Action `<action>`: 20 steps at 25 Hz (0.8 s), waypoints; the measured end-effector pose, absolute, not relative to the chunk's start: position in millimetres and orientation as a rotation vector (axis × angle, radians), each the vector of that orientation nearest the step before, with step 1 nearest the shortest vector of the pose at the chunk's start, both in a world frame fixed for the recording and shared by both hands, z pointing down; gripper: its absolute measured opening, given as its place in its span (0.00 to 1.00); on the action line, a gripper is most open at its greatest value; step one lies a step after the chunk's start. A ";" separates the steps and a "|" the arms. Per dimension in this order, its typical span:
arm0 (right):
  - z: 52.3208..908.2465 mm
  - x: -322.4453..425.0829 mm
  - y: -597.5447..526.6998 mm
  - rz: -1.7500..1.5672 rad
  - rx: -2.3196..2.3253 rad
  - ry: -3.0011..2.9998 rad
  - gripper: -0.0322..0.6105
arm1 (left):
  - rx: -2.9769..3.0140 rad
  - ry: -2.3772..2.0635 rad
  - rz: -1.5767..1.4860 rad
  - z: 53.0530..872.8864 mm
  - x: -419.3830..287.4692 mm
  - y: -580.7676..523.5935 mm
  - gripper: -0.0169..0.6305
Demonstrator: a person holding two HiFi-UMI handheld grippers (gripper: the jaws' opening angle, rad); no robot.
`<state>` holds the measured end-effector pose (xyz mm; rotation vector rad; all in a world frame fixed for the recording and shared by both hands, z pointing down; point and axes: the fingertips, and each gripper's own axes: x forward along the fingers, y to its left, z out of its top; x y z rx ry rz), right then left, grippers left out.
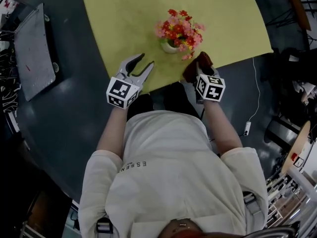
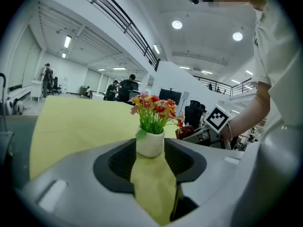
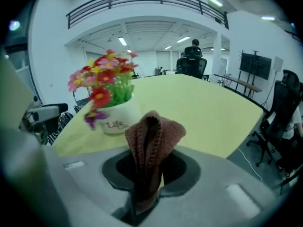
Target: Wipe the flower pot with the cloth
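One cloth (image 3: 151, 134) in right claw (image 3: 149, 174), beside pot (image 3: 115, 122)

Left fingers (image 1: 131, 63) apart, right fingers (image 3: 222, 174) clamped

- Word "Life" in dark letters on side of white flower pot (image 3: 116, 122). Smaller print under it too blurry to read.
- Letters "ESSEN" in small dark print on person's white shirt (image 1: 168, 172). Any letters past those can't be made out.
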<state>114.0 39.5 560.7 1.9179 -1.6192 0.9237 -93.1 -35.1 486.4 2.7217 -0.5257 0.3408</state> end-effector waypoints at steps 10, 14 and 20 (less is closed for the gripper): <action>547.2 182.0 -32.4 0.780 1.798 -1.712 0.15 | 2.859 -0.525 0.503 525.2 -19.3 -67.0 0.81; 534.5 181.1 -64.8 0.602 1.680 -1.804 0.15 | 2.902 -0.394 0.518 533.6 3.6 -77.9 0.84; 538.0 186.6 -87.4 0.497 1.608 -1.833 0.15 | 2.953 -0.170 0.517 543.5 32.5 -74.7 0.84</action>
